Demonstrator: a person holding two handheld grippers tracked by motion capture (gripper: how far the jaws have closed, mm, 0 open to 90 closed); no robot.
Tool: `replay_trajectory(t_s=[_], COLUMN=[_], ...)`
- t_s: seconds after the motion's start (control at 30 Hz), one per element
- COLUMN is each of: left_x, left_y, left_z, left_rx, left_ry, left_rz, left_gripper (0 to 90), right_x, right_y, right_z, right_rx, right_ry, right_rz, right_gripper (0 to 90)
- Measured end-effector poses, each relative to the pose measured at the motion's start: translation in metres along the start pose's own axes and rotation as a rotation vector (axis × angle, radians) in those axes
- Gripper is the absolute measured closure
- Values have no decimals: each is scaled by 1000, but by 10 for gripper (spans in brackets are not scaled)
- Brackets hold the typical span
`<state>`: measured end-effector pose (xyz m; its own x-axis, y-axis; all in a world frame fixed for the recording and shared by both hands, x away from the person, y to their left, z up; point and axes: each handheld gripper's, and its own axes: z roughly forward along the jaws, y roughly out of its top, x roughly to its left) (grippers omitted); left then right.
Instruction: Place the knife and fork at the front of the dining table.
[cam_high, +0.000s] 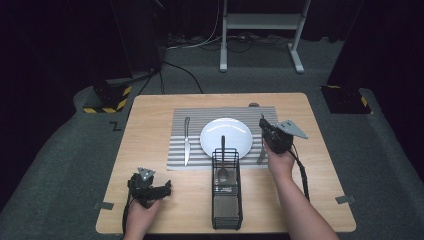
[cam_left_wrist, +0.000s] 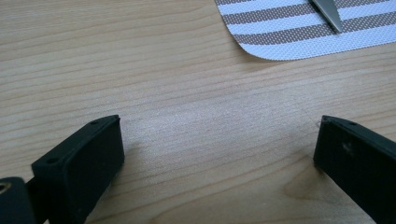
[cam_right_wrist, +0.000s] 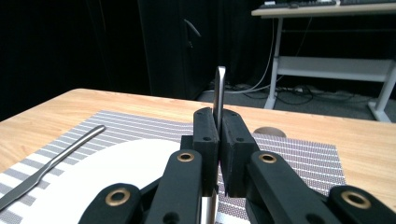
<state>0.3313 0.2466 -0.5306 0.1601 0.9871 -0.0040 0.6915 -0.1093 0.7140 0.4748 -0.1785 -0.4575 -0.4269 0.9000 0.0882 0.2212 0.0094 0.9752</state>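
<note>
My right gripper (cam_high: 265, 131) (cam_right_wrist: 218, 122) is shut on a slim metal utensil (cam_high: 260, 156) (cam_right_wrist: 219, 91), held upright just right of the white plate (cam_high: 227, 127) (cam_right_wrist: 116, 172). The handle stands up above the jaws and the lower end hangs down to the striped placemat (cam_high: 180, 117) (cam_right_wrist: 299, 158); I cannot tell what kind of utensil it is. A table knife (cam_high: 186, 142) (cam_right_wrist: 51, 161) lies on the mat left of the plate. Over bare wood at the table's front left, my left gripper (cam_high: 162, 192) (cam_left_wrist: 219, 144) is open with nothing between its jaws.
A black wire caddy (cam_high: 226, 205) stands at the front middle with a spoon (cam_high: 223, 167) upright in it. The mat's corner (cam_left_wrist: 289, 32) and the knife's tip (cam_left_wrist: 329, 14) lie beyond the left jaws. A desk frame (cam_high: 260, 22) stands on the floor behind the table.
</note>
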Motion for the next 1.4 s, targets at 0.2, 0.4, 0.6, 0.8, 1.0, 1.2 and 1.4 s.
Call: replay_trajectory(t_s=[0.2,0.4,0.6,0.8,1.0,1.2,1.4], left_x=[-1,-1,-1,-1,-1,-1,-1], left_y=[0,0,0,0,0,-1,0], left_z=[0,0,-1,-1,-1,-1,-1], left_rx=[-1,-1,-1,-1,-2,-2,-1], left_ry=[4,5,5,4,4,4,3], left_rz=[-3,-4,-3,-3,-3,-3,-3], left_gripper=[23,25,25,26,26,26,26], right_x=[-10,-19,-21,-23,-24,-25,-26], right_y=[-6,-12,-18,-23,-25,-28,-29], right_z=[19,37,53,63,72,73,74], right_rx=[26,73,114,145,186,191,197], right_ry=[-17,-33,-41,-54,-60,-70,-73], right_rz=[35,59,75,91,89,98,106], right_gripper=[848,840,836,834,832,831,830])
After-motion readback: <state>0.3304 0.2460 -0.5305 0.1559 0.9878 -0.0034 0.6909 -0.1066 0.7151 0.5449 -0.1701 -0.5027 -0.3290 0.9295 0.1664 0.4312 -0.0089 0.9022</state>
